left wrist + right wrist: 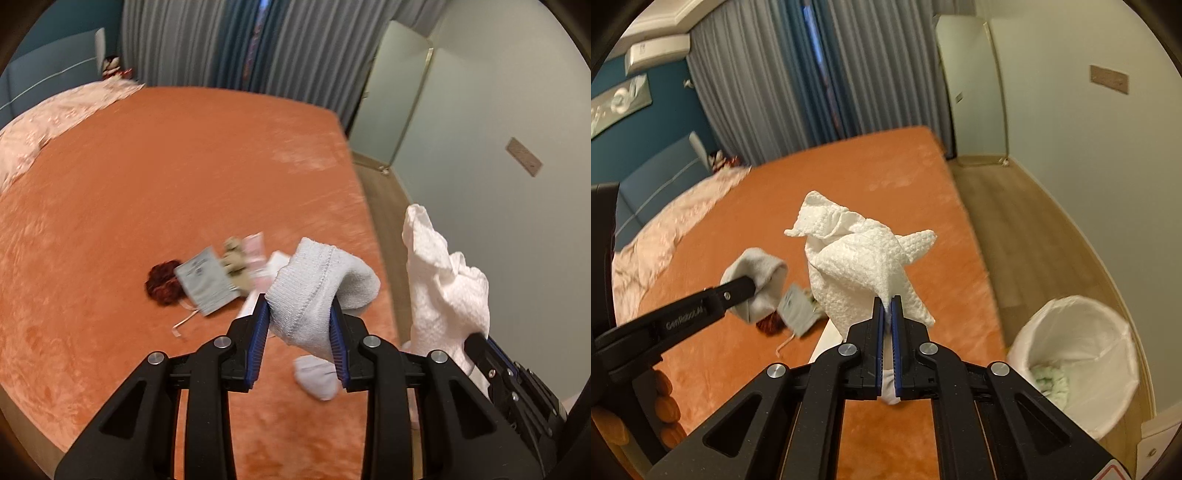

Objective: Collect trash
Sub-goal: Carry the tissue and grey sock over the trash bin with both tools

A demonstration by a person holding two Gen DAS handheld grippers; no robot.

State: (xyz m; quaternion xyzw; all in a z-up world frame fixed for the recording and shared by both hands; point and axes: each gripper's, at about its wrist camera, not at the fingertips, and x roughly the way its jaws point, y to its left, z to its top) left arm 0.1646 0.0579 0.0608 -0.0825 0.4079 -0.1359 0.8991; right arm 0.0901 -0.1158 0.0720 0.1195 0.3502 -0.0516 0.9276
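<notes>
My left gripper [299,314] is shut on a white sock [317,284] and holds it above the orange bed [147,177]. The sock also shows at the left of the right wrist view [757,280]. My right gripper [888,302] is shut on a crumpled white paper towel [857,266], held above the bed's right edge. The towel shows at the right of the left wrist view [439,280]. A white-lined trash bin [1078,365] stands on the wood floor at the lower right, with something pale green inside.
On the bed lie a dark red scrunchie [162,284], a grey booklet [205,280], a small beige toy [234,266] and papers [255,247]. A pink quilt [44,125] lies at the far left. Curtains [221,44] and a wall [498,110] stand behind.
</notes>
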